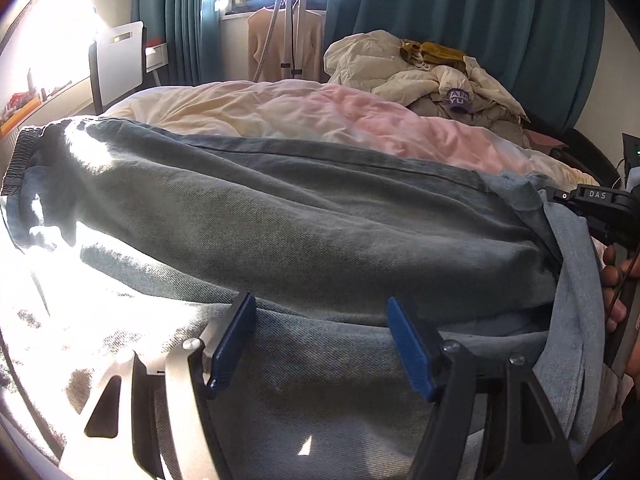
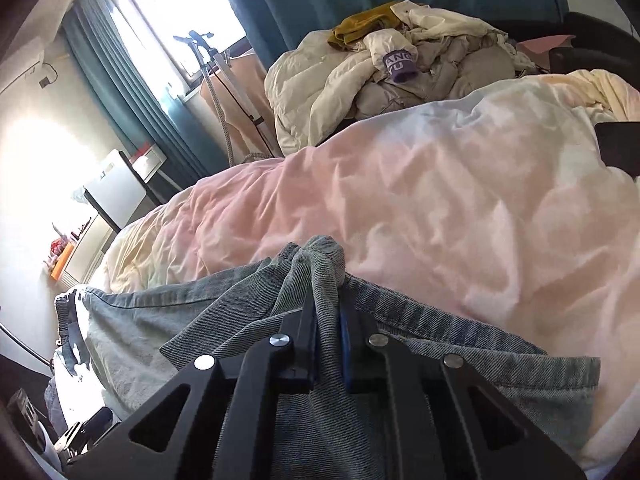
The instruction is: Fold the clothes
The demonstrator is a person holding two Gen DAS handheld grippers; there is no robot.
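A pair of grey-blue jeans (image 1: pixel 304 232) lies across the near side of the bed, folded over lengthwise, with the dark hem at the left. My left gripper (image 1: pixel 320 344) is open just above the near layer of denim, with nothing between its blue pads. My right gripper (image 2: pixel 328 320) is shut on a bunched fold of the jeans (image 2: pixel 320 264). The right gripper also shows at the right edge of the left wrist view (image 1: pixel 596 204), holding the jeans' right end.
A pink and cream duvet (image 2: pixel 440 200) covers the bed behind the jeans. A heap of cream jackets (image 1: pixel 432 76) with a mustard cloth sits at the far side. A garment steamer stand (image 1: pixel 294 20) and a white chair (image 1: pixel 120 64) stand by the window.
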